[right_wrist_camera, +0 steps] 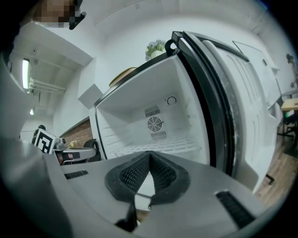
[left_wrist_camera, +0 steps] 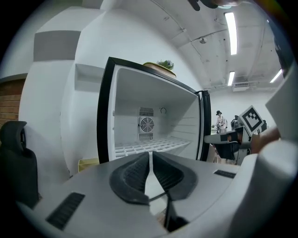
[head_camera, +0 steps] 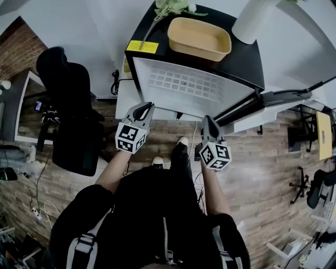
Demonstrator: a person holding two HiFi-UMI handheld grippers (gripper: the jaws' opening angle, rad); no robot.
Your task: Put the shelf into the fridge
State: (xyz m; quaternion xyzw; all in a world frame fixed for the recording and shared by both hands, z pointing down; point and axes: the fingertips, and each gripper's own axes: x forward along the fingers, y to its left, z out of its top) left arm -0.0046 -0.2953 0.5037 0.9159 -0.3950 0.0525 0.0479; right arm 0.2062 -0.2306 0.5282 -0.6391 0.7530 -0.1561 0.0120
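Observation:
The small black fridge [head_camera: 239, 63] stands open in front of me, its door [head_camera: 273, 99] swung out to the right. The white wire shelf [head_camera: 181, 84] lies flat inside the white cavity, low down, below the round fan at the back; it also shows in the left gripper view [left_wrist_camera: 149, 146] and the right gripper view [right_wrist_camera: 163, 146]. My left gripper [head_camera: 148, 105] hovers just before the opening's left side, jaws shut with nothing between them [left_wrist_camera: 150, 155]. My right gripper [head_camera: 207, 119] sits before the opening's right side, also shut and empty [right_wrist_camera: 149, 154]. Neither touches the shelf.
On the fridge top sit a yellow tray [head_camera: 198, 38], a green plant [head_camera: 170, 8] and a white cylinder [head_camera: 252, 18]. A black office chair [head_camera: 71, 105] stands to the left. The door edge [right_wrist_camera: 223, 107] is close on the right. A person [left_wrist_camera: 219, 122] stands far off.

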